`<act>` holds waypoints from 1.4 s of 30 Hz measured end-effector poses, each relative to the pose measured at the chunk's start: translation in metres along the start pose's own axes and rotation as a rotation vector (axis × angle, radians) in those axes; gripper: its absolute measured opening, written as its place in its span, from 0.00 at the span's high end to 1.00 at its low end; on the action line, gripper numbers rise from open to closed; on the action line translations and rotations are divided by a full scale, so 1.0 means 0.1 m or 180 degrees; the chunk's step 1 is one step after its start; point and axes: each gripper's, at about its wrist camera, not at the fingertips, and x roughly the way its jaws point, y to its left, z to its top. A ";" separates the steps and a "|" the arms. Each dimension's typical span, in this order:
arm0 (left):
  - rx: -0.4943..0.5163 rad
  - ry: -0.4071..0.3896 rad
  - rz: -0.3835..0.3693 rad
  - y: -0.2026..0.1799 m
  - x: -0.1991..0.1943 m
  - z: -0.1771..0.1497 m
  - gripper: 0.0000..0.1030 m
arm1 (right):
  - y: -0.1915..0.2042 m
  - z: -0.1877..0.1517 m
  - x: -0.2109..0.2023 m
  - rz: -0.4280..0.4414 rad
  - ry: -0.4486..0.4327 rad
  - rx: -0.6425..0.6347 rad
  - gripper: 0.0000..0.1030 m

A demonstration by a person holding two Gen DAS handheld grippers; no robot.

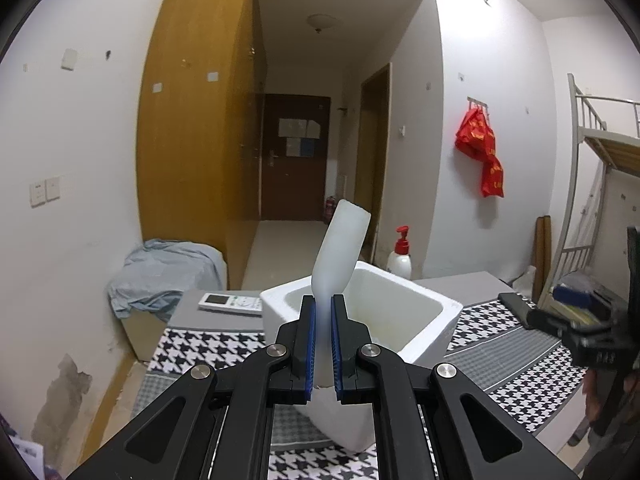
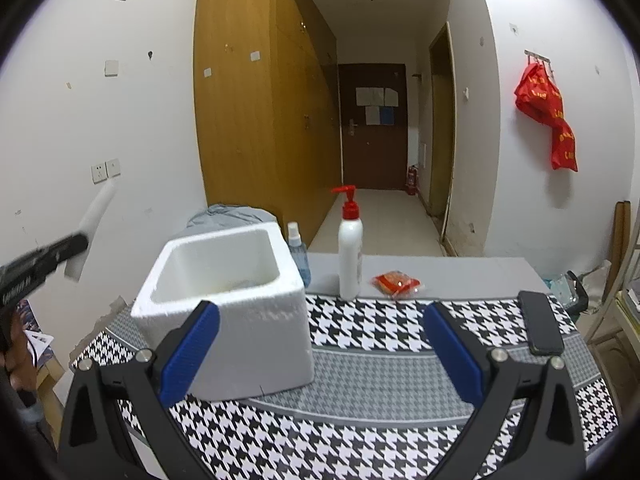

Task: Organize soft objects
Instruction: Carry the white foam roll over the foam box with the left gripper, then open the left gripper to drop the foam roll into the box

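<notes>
Your left gripper (image 1: 323,344) has its blue-padded jaws clamped on a long white foam strip (image 1: 338,252), which sticks up tilted, held in the air over the open white styrofoam box (image 1: 416,320). Your right gripper (image 2: 320,354) hangs with jaws spread wide and nothing between them, low over the black-and-white houndstooth cloth (image 2: 372,328), box just left of it. Beyond stand a white pump bottle with red top (image 2: 350,256), a small red packet (image 2: 397,283) and a black phone (image 2: 540,322) to the right.
</notes>
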 end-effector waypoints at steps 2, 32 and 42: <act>0.0013 0.0026 -0.0041 -0.01 0.06 0.05 0.93 | -0.02 -0.05 -0.02 -0.0014 0.0000 0.0025 0.00; 0.0124 0.0364 -0.0246 -0.33 0.81 0.24 0.93 | -0.16 -0.53 -0.32 -0.0281 0.0158 0.0186 0.00; 0.0178 0.0476 -0.0238 -0.44 0.98 0.24 0.90 | -0.26 -0.56 -0.42 -0.0371 0.0118 0.0247 0.00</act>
